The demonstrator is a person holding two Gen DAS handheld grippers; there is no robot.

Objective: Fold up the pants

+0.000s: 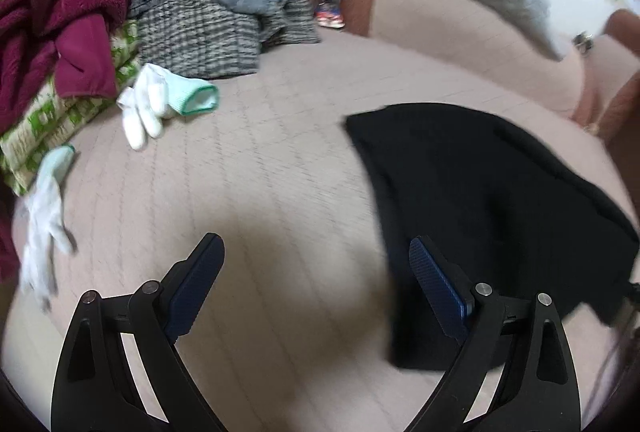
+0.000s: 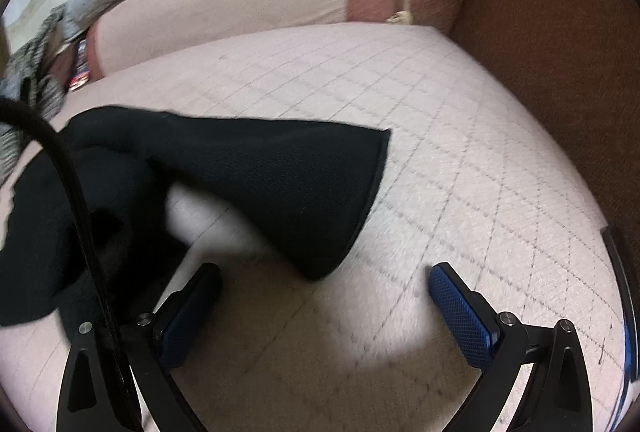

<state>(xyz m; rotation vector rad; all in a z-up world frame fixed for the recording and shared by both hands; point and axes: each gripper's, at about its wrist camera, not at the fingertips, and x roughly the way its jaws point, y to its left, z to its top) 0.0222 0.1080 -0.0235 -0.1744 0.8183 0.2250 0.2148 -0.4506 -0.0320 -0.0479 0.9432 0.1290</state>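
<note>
Evidently you had both tools free at this moment: the left gripper [image 1: 316, 264] stood with its jaws spread wide over bare bedding, grasping nothing, and the right gripper [image 2: 326, 286] was likewise released, its blue pads [image 2: 464, 316] well apart with only the quilted cover [image 2: 460, 160] showing between them. The black pants [image 1: 480, 200] lay on that cover to the right of your left tool, whose right finger sat just beside, perhaps over, the near edge of the cloth; whether it touched, the blur did not let you tell. From the right wrist view the same pants [image 2: 280, 184] spread to the left, one leg reaching right and near to a hemmed end that stopped just beyond the open jaws, while the rest bunched in a heap at the left. That looked like a garment put down on the roomiest patch of the bed so it could be flattened, and your open tools flanking it read as a setup for taking hold of the fabric, though no fold looked finished yet. The clutter sat apart on the far left: a maroon fleece [image 1: 60, 32], a grey knit heap [image 1: 208, 12] and two white gloves [image 1: 152, 104], kept clear of your working area. A dark cable [image 2: 84, 216] crossed in front of the bunched part in the right view, so what lay under it was hidden from you.
</note>
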